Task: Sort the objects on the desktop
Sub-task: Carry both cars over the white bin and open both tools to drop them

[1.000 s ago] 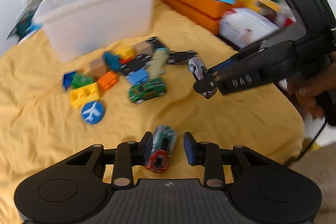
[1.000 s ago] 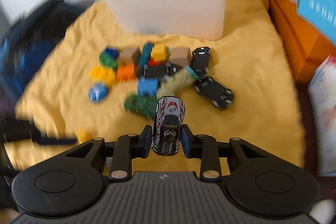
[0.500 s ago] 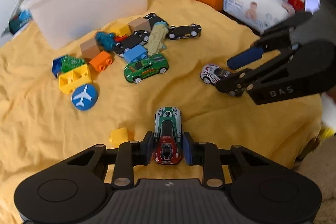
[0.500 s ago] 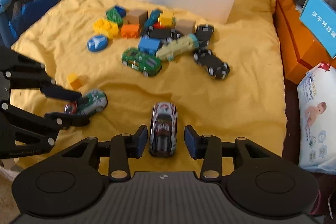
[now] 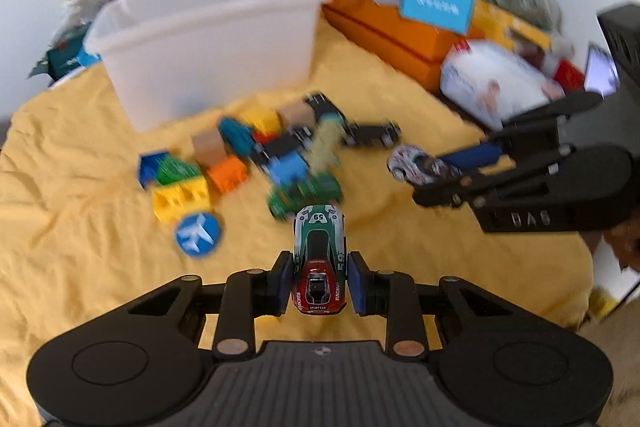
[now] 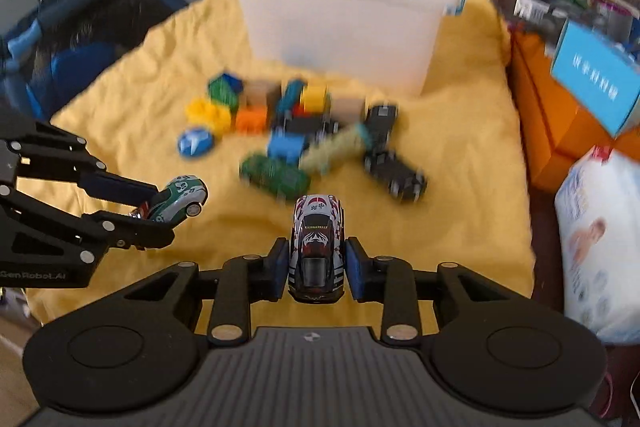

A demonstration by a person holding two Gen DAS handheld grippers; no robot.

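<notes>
My left gripper (image 5: 319, 279) is shut on a green-and-red toy car (image 5: 319, 251) numbered 59, nose pointing away, above the yellow cloth (image 5: 80, 247). My right gripper (image 6: 316, 273) has its jaws closing on a white toy car (image 6: 317, 239) with red and black markings; both blue pads touch its sides. In the left wrist view the right gripper (image 5: 436, 177) reaches in from the right with the white car (image 5: 408, 165). In the right wrist view the left gripper (image 6: 160, 211) comes in from the left holding the green car (image 6: 182, 197).
A pile of coloured blocks and toy cars (image 5: 280, 155) lies mid-cloth, with a blue airplane disc (image 5: 198, 235) beside it. A white plastic bin (image 5: 208, 39) stands behind the pile. Orange boxes (image 5: 392, 39) and a wipes pack (image 6: 600, 247) line the right edge.
The left gripper closed on the green-and-red car and holds it. The right gripper let the white car rest on the cloth, jaws apart, and now has its pads on it again.
</notes>
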